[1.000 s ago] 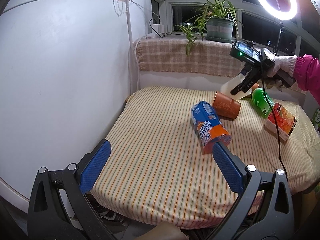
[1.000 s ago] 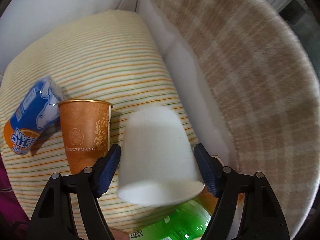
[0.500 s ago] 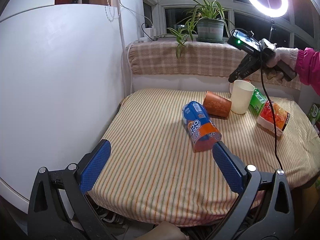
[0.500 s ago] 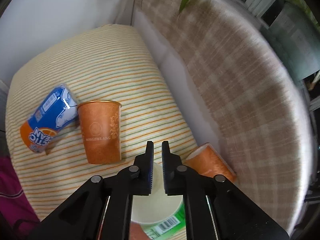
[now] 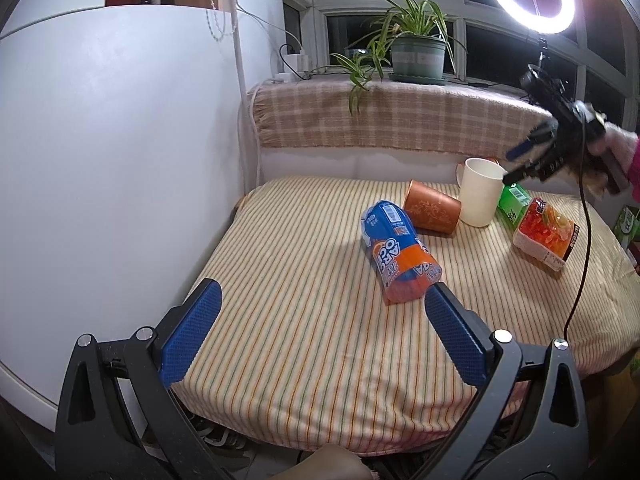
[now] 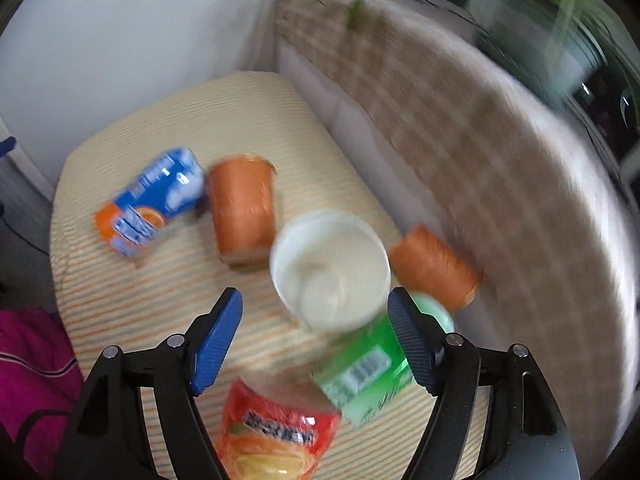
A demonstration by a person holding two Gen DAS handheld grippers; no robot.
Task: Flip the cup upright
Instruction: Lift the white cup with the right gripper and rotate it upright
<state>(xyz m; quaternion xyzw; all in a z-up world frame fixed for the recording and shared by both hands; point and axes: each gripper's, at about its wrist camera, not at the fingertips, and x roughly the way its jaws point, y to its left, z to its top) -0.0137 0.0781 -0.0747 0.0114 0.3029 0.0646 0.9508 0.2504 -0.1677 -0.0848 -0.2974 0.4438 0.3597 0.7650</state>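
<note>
A white cup (image 5: 480,191) stands upright, mouth up, at the back right of the striped table; it also shows in the blurred right wrist view (image 6: 330,269). An orange paper cup (image 5: 431,212) lies on its side just left of it, also in the right wrist view (image 6: 242,210). A second orange cup (image 6: 434,266) lies behind the white cup. My right gripper (image 6: 314,338) is open and empty, above and to the right of the white cup, seen in the left wrist view (image 5: 520,160). My left gripper (image 5: 320,336) is open and empty over the table's front edge.
A blue and orange Oreo pack (image 5: 398,252) lies mid-table. A green pack (image 5: 513,204) and a red snack bag (image 5: 546,236) lie at the right. A white wall panel (image 5: 100,160) stands left. A plaid-covered ledge (image 5: 380,120) with a potted plant (image 5: 416,56) runs behind.
My right gripper has opened and drawn back up and to the right, away from the white cup, which stays upright on the table. My left gripper has barely moved.
</note>
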